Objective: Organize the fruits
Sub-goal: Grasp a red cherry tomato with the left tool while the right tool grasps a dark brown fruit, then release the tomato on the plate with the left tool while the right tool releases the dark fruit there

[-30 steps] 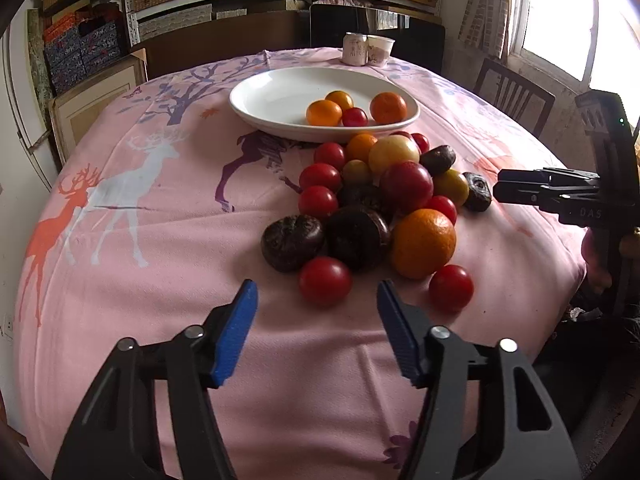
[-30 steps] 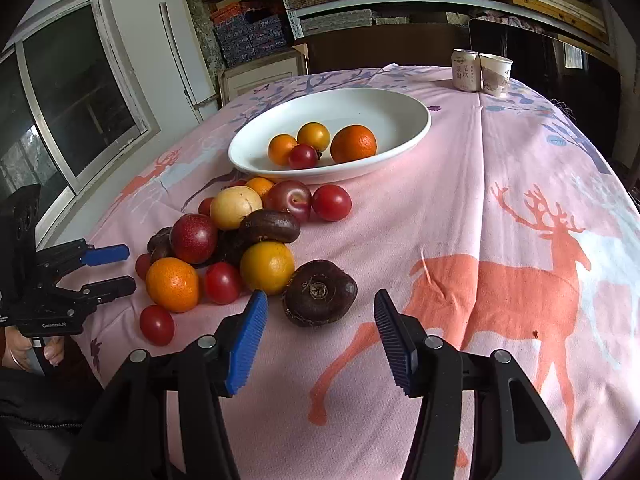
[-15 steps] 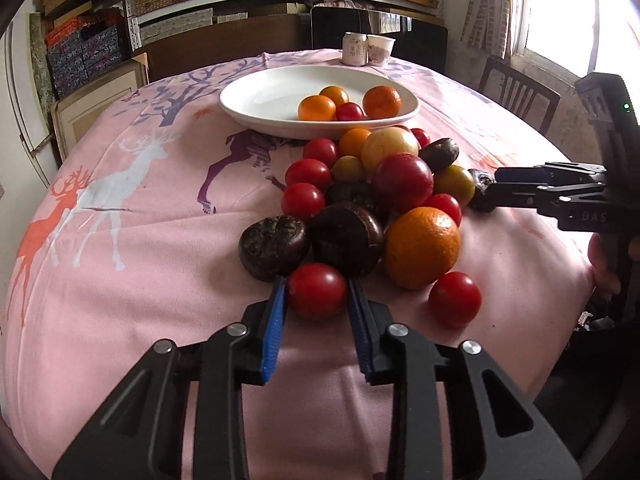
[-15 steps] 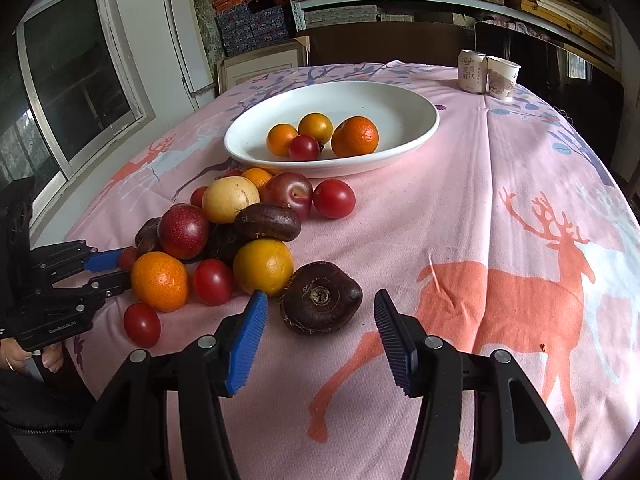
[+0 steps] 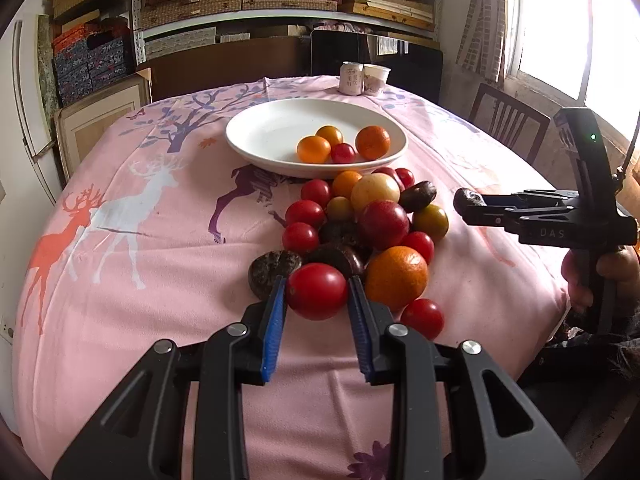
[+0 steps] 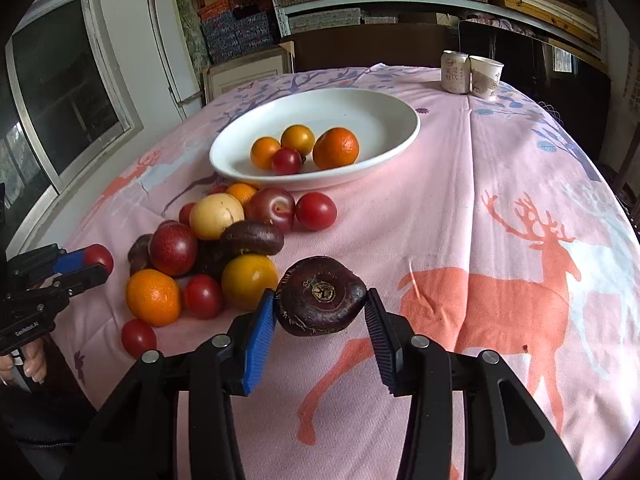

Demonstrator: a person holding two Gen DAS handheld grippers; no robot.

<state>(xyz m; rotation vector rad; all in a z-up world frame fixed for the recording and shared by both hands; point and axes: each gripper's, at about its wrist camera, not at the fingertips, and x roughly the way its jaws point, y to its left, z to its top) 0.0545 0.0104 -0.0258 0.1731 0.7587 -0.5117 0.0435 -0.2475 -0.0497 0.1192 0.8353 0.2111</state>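
Tomato (image 5: 317,290) clamped in our left gripper (image 5: 316,322), right gripper (image 6: 320,320) just closing on the dark fruit (image 6: 320,295): we lift both gently toward the bowl (image 5: 256,148), upper centre.

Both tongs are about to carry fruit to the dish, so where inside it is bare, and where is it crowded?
The white dish is bare across its left and far parts. Four fruits cluster at its near right: the orange, two yellow-orange tomatoes and a red tomato. Just outside its near rim the fruit pile crowds the pink cloth.
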